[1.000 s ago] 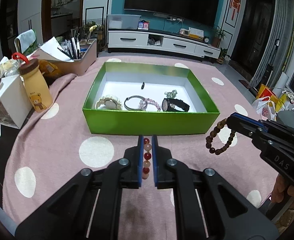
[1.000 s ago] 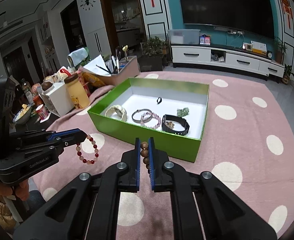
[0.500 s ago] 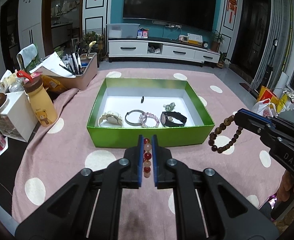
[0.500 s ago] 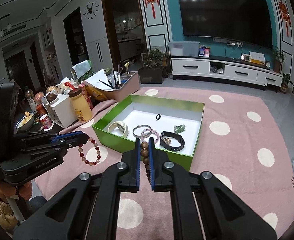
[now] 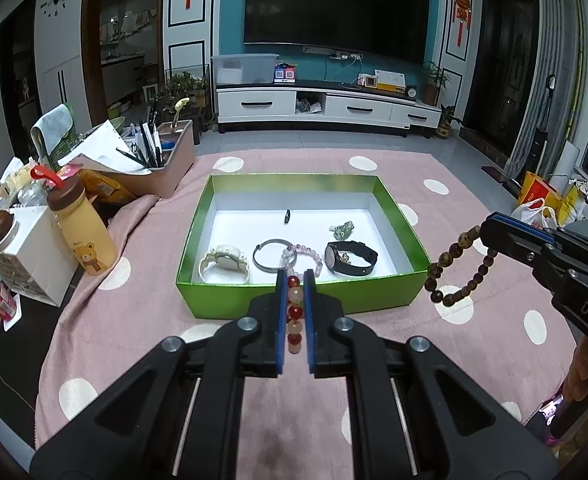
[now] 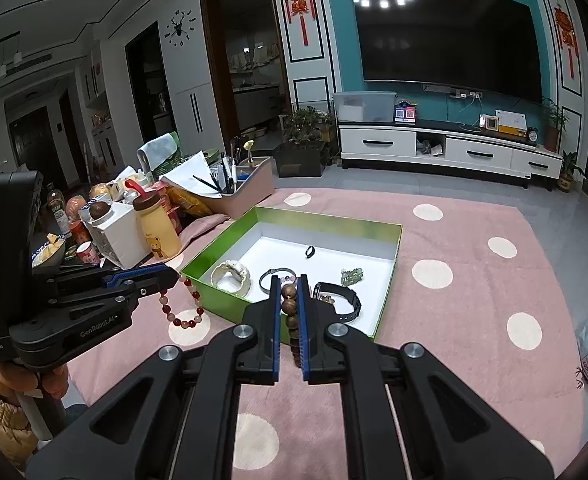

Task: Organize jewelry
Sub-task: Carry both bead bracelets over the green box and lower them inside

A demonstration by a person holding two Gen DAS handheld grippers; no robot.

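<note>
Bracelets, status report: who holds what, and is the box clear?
Left hand-held gripper shut on red bracelet. Right hand-held gripper shut on brown bracelet. Green box unobstructed.

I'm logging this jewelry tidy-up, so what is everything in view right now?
green box: 1, green walls, white floor, on the pink dotted cloth
white watch: 1, box, left
metal bangle: 1, grey, box
pink bead bracelet: 1, box, middle
black watch: 1, box, right
green trinket: 1, box
small black ring: 1, box, rear
yellow bottle: 1, left of box
red bead bracelet: 1, in left tool
brown bead bracelet: 1, in right tool
</note>
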